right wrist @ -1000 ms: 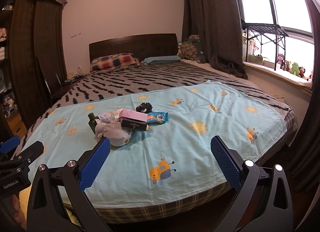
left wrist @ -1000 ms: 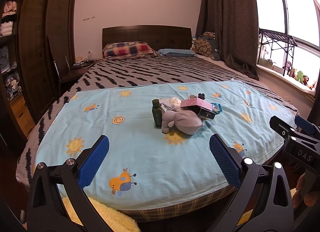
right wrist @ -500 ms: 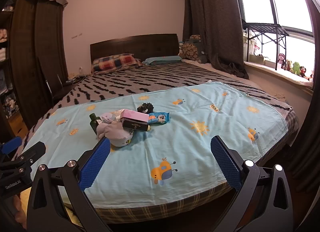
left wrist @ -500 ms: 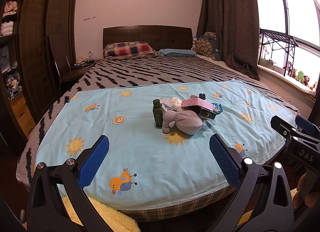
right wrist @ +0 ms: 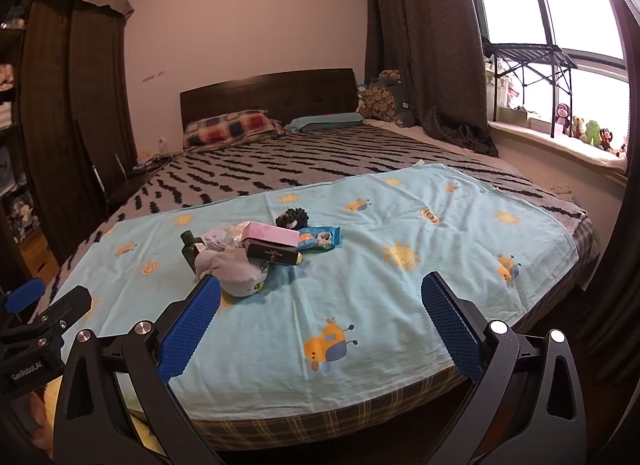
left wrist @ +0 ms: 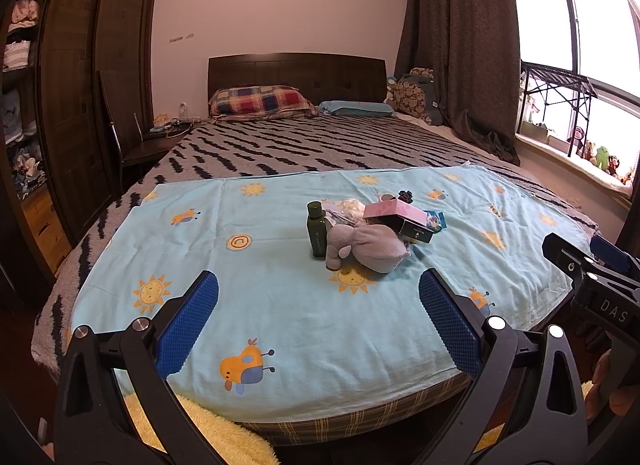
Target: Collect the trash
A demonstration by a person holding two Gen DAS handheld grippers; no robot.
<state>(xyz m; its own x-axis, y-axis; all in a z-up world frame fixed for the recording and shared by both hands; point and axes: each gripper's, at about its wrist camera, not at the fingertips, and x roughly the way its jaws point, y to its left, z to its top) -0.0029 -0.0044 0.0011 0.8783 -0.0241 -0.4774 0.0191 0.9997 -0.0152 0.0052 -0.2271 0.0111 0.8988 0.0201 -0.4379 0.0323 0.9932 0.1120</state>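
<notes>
1. Both tools are being held wide apart and empty: the left gripper [left wrist: 318, 301] and the right gripper [right wrist: 320, 305] are being kept short of the bed's foot.
2. The clutter is being shown mid-sheet [left wrist: 280, 305]: green bottle [left wrist: 316, 231], grey plush [left wrist: 366, 245], pink box [right wrist: 272, 233], dark box [right wrist: 274, 255], blue wrapper [right wrist: 320, 239].
3. The approach step is judged to be under way; nothing is being gripped.
4. Next, a reach over the sheet is being called for, probably toward the wrapper.

A light blue sheet [left wrist: 280, 289] printed with suns and cartoon bugs covers the foot of a bed with a grey, black-streaked blanket [left wrist: 304, 149]. A plaid pillow [left wrist: 260, 103] and a teal pillow [left wrist: 356, 108] lie against the dark wooden headboard [left wrist: 296, 71]. Small plush toys [right wrist: 586, 131] line the windowsill beside dark curtains [right wrist: 432, 49]
</notes>
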